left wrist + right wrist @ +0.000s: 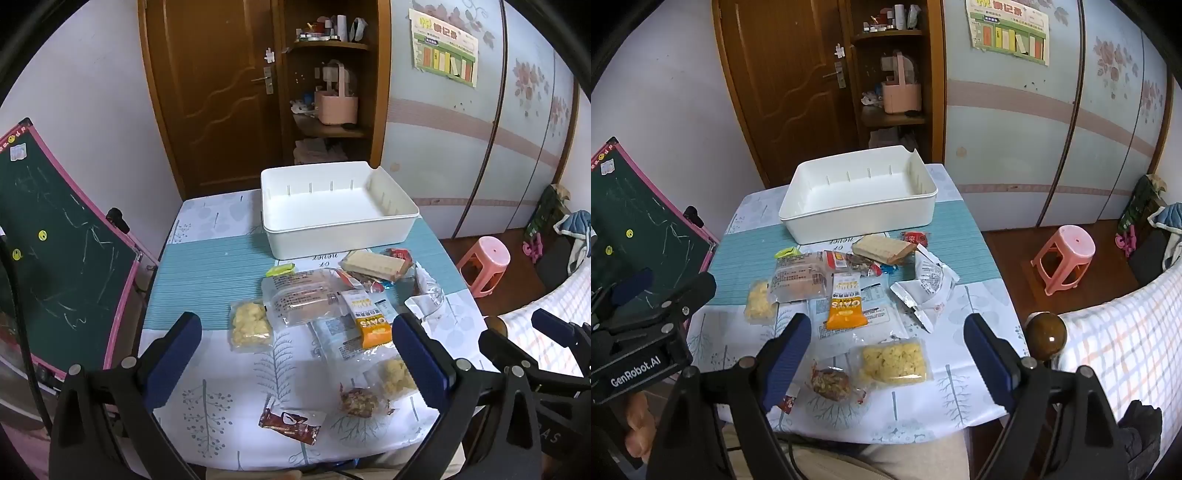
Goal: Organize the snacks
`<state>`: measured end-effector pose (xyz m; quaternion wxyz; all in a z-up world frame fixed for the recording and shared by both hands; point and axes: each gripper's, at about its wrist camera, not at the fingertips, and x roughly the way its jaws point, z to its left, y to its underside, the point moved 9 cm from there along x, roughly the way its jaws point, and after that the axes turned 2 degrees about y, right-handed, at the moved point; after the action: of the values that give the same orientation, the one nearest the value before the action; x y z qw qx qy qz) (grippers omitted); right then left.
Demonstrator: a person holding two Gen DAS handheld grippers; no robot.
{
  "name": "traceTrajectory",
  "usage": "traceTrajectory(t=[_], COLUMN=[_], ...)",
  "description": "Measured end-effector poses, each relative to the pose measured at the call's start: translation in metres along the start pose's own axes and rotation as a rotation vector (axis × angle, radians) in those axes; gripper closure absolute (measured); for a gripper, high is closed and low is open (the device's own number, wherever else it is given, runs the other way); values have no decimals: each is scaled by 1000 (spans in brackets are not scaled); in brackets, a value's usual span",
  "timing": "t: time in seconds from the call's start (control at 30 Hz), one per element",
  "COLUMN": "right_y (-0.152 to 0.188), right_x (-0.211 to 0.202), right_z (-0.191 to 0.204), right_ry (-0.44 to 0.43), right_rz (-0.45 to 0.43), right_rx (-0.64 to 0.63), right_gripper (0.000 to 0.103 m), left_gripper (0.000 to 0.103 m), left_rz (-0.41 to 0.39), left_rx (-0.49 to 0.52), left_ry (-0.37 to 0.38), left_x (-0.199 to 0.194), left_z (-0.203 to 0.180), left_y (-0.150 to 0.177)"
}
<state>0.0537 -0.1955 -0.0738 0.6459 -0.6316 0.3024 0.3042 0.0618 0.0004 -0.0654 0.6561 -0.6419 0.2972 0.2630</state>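
Note:
An empty white bin point(338, 214) point(857, 203) stands at the far side of the table. Several snack packets lie in front of it: an orange oats bar point(373, 323) point(846, 304), a clear bread pack point(299, 301) point(799, 282), yellow crisp packs point(249, 326) point(892, 360), a wafer pack point(373, 264) point(882, 249), a brown nut cluster point(360, 402) point(829, 384) and a brown bar point(290, 424). My left gripper point(295, 363) is open and empty above the near table. My right gripper point(886, 363) is open and empty above the near snacks.
The table point(207, 273) has a blue and white cloth. A green chalkboard point(55, 258) leans at the left. A pink stool point(1065, 258) stands on the floor at the right. A bed with checked cover point(1123, 354) and a round wooden knob point(1045, 334) are near right.

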Motion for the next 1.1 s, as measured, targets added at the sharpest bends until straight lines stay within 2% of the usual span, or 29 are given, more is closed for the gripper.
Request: traceTrajectory(t=[0.2,0.53,0.73,1.03,1.1], right_y=[-1,-2,-10,-31,-35], right_x=[-1,-4,-15,-28,-31], right_z=[0,2,2,-8,-13], right_ry=[0,-4,-8,78,81], right_rz=[-2,-17,-41,-105,-115], right_rx=[1,-14,-33,-92,-86], right_gripper=[17,17,17,17,17], left_gripper=[0,0,0,0,0], left_rz=[10,14,4,-47,-51], left_rx=[6,2,-1,15,18], left_ry=[-2,43,68,24,16], left_x=[1,-3,-4,-13,-13], left_z=[-2,2,0,23,17], left_y=[3,11,2,-15,-22])
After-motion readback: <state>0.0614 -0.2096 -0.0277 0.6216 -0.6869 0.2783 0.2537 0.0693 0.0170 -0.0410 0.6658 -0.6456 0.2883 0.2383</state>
